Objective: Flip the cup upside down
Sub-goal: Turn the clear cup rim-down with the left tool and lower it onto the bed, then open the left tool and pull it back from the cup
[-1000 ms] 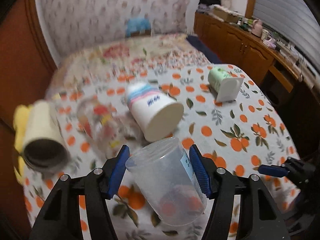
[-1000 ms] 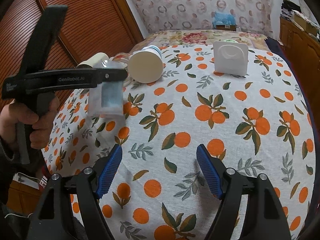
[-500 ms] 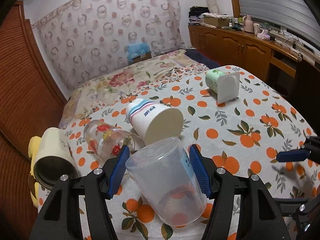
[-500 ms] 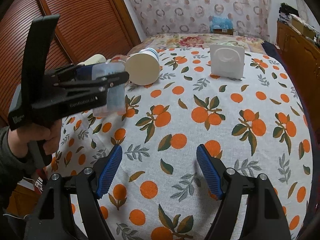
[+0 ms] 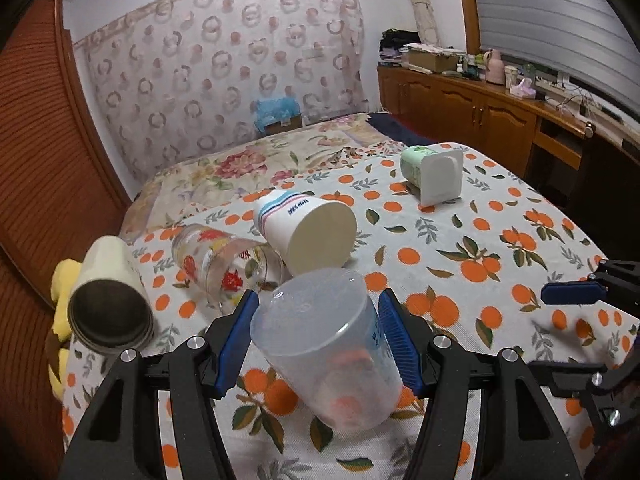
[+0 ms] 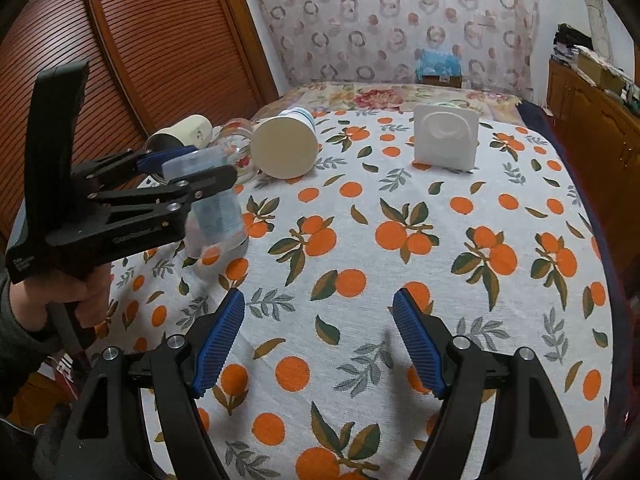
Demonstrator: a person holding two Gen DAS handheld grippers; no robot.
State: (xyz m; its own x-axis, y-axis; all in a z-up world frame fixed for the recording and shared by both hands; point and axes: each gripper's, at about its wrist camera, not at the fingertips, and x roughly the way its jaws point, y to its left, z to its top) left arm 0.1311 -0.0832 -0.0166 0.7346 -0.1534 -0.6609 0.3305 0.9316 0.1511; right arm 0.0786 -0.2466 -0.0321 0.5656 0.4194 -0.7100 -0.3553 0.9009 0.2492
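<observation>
My left gripper (image 5: 316,340) is shut on a clear plastic cup (image 5: 320,344), its blue pads (image 5: 236,336) pressing both sides near the rim. The cup is held above the table, tilted, with its rim toward the far side and up and its base down toward me. In the right wrist view the same cup (image 6: 218,216) hangs from the left gripper (image 6: 188,168) over the table's left part, base close to the cloth. My right gripper (image 6: 320,340) is open and empty over the front middle of the table.
On the orange-print tablecloth (image 6: 400,240) several cups lie on their sides: a white paper cup (image 5: 308,232), a printed glass (image 5: 220,264), a cream metal tumbler (image 5: 108,300) at the left edge, and a green yogurt pot (image 5: 436,172) at the far right. A bed stands behind.
The left gripper has tipped the clear cup further upright, rim rising and base dropping toward the cloth, and the view has levelled out. The right gripper has hardly moved.
</observation>
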